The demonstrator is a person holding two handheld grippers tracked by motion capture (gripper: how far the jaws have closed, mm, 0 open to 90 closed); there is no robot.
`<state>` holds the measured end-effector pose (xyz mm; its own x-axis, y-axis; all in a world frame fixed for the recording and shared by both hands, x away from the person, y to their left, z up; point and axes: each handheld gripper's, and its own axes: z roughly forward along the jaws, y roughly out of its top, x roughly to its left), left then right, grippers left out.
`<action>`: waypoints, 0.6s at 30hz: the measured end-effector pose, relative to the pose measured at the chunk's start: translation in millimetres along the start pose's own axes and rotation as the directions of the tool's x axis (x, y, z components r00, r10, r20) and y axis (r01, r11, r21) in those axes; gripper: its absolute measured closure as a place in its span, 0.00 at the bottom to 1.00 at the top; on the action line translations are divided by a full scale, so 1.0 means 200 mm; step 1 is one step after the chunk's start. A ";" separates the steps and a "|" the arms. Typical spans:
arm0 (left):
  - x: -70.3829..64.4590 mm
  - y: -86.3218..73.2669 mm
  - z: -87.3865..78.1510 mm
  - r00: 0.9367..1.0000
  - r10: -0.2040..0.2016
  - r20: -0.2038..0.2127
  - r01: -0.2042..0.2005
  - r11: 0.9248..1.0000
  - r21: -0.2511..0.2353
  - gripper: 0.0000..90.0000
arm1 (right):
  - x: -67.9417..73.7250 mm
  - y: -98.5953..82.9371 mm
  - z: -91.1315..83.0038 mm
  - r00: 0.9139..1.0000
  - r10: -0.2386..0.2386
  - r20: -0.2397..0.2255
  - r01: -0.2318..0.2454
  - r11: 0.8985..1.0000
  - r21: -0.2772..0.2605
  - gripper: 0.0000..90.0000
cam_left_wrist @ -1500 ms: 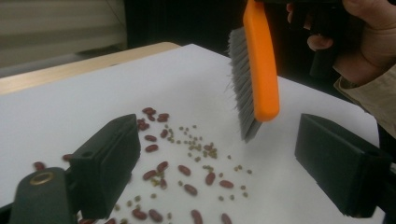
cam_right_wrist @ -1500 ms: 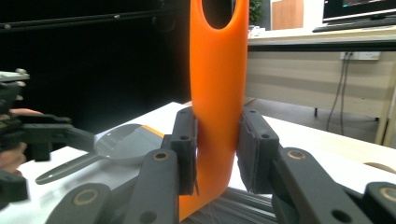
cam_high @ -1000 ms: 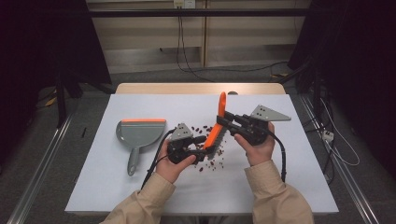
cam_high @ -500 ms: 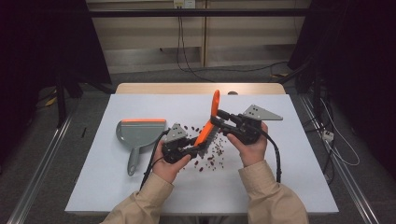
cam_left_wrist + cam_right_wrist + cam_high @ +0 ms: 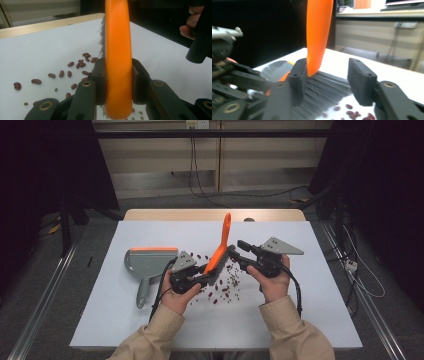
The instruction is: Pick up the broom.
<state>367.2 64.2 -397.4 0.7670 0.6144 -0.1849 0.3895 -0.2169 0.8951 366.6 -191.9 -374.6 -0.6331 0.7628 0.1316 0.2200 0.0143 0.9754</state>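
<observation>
1. Bench [image 5: 150, 320]: white top, wooden strip along its far edge.
2. Floor [image 5: 45, 290]: grey, with metal rails on both sides of the bench.
3. Wall panel [image 5: 165, 165]: beige, beyond the bench; cables [image 5: 192, 170] hang down it.

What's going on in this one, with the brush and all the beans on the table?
A person at a white table works two hand-held grippers. The left gripper is shut on the orange brush, its handle pointing up and away. The right gripper is open, its jaws on either side of the bristles without clamping them. Red beans lie scattered on the table beneath the brush. A grey dustpan sits to the left, apart from the beans; none look swept into it yet.
</observation>
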 end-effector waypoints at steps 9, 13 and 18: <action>0.00 0.00 -0.01 1.000 -0.001 -0.029 0.001 1.000 -0.022 0.78 | 0.04 -0.01 -0.01 0.996 0.092 0.010 -0.092 0.996 0.008 0.15; 0.00 0.00 -0.01 0.999 0.004 -0.036 -0.005 1.000 -0.027 0.78 | 0.07 -0.04 0.03 0.992 0.124 0.022 -0.125 0.991 0.053 0.10; -0.01 -0.01 0.00 0.999 0.009 -0.046 -0.010 1.000 -0.028 0.78 | 0.11 -0.06 0.08 0.986 0.166 0.035 -0.168 0.982 0.082 0.10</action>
<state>364.4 63.3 -398.5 0.7466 0.6463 -0.1581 0.3672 -0.2022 0.9079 362.2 -165.8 -387.0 -0.5612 0.7770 0.2851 0.3833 -0.0613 0.9216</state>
